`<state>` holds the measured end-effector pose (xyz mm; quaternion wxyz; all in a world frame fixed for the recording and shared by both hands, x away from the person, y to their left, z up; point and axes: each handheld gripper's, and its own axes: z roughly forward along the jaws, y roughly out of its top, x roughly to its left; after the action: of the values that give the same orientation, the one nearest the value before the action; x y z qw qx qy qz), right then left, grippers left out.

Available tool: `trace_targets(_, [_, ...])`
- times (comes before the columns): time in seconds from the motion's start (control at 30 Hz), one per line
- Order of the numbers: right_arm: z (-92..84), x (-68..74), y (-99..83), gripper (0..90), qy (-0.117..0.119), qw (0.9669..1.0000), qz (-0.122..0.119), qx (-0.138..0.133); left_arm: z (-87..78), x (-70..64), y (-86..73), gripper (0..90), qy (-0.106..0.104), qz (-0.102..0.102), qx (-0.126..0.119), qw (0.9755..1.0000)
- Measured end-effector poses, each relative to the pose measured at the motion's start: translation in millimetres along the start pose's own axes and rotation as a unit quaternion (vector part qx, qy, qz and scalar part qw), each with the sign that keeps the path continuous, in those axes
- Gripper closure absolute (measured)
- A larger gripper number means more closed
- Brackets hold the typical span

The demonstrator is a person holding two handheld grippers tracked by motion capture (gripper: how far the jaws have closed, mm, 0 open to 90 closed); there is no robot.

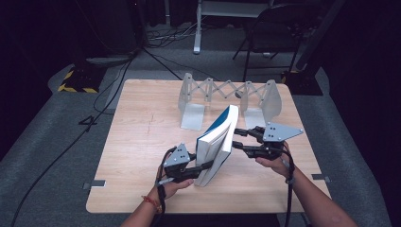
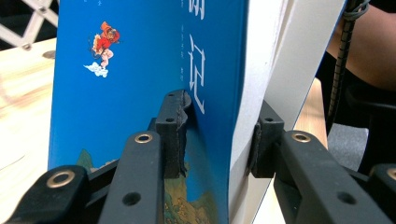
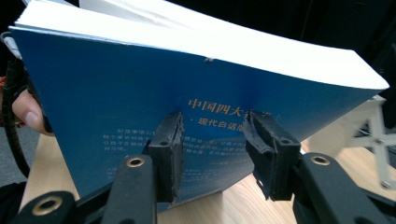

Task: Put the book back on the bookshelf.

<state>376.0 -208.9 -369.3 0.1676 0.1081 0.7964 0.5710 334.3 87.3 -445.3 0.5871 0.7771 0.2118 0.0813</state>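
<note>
Your left gripper pinches the blue paperback book's lower page block, tilted up toward the expanding bookend rack, while your right gripper, jaws spread, presses its back cover

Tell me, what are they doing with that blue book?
A person at a wooden table handles a thick blue book with two grippers. The left gripper is clamped across the book's thickness, one jaw on the cover, the other on the far side, and holds it standing and tilted. The right gripper faces the back cover with its jaws apart, pads at the cover without pinching it. An empty folding book rack waits behind.
</note>
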Motion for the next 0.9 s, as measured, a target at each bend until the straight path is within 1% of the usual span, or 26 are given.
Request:
trace_targets(0.1, [-8.3,-1.5,-0.8,56.8,-0.003,1.0,-0.003,-0.003,12.0,1.5,3.0,63.8,-0.01,-0.005,-0.005,0.9999])
trace_targets(0.13, [-10.8,-0.7,0.0,57.3,-0.011,0.9999,-0.011,-0.001,16.0,2.4,3.9,63.6,-0.011,-0.006,-0.008,0.9999])
trace_targets(0.2, [-13.8,-0.3,0.5,56.6,-0.013,0.9998,-0.013,-0.002,19.5,3.3,4.7,63.3,-0.01,-0.005,-0.007,0.9999])
trace_targets(0.27, [-15.5,0.4,-0.6,54.8,-0.018,0.9997,-0.016,0.001,20.3,3.6,4.9,62.6,-0.01,-0.004,-0.009,0.9999])
trace_targets(0.3, [-16.1,1.1,-1.3,54.1,-0.018,0.9997,-0.014,0.0,19.4,2.6,5.4,61.6,-0.008,0.0,-0.007,0.9999])
trace_targets(0.37, [-15.6,5.0,-1.8,53.0,-0.021,0.9996,-0.018,0.002,16.7,2.1,6.0,57.3,-0.009,0.0,-0.003,1.0])
trace_targets(0.43, [-13.8,8.0,-1.3,51.6,-0.021,0.9996,-0.017,0.001,11.7,-0.8,6.4,54.7,0.003,0.013,0.01,0.9999])
trace_targets(0.5, [-9.5,12.1,-0.2,50.5,-0.017,0.9996,-0.021,0.004,7.4,-2.8,5.9,49.3,0.004,0.016,0.022,0.9996])
trace_targets(0.53, [-7.8,13.6,0.1,50.0,-0.015,0.9996,-0.023,0.006,4.0,-4.8,5.5,46.8,0.01,0.022,0.03,0.9993])
trace_targets(0.57, [-4.6,16.5,0.9,49.7,-0.016,0.9994,-0.027,0.011,1.7,-6.1,5.3,44.7,0.011,0.025,0.035,0.999])
trace_targets(0.6, [-2.8,18.3,1.1,49.3,-0.015,0.9993,-0.032,0.013,-1.3,-7.5,4.9,44.4,0.011,0.03,0.038,0.9988])
trace_targets(0.63, [-0.6,20.3,1.4,49.3,-0.011,0.9993,-0.033,0.015,-3.8,-8.8,4.4,43.0,0.015,0.031,0.044,0.9984])
trace_targets(0.67, [1.5,22.4,1.6,49.3,-0.007,0.9993,-0.032,0.018,-5.8,-10.3,4.0,39.2,0.02,0.036,0.052,0.9978])
trace_targets(0.7, [3.8,24.2,1.6,49.3,-0.002,0.9992,-0.034,0.02,-7.4,-12.7,3.3,37.4,0.018,0.041,0.058,0.9973])
trace_targets(0.77, [7.4,27.3,1.9,49.8,-0.001,0.999,-0.038,0.023,-8.1,-17.5,2.0,32.7,0.016,0.044,0.07,0.9965])
trace_targets(0.83, [10.0,29.2,2.1,49.8,0.004,0.999,-0.038,0.025,-6.0,-25.5,1.4,25.7,0.026,0.05,0.08,0.9952])
trace_targets(0.9, [13.0,31.3,2.0,49.8,0.008,0.9987,-0.042,0.03,-2.1,-32.1,1.8,20.8,0.038,0.053,0.084,0.9943])
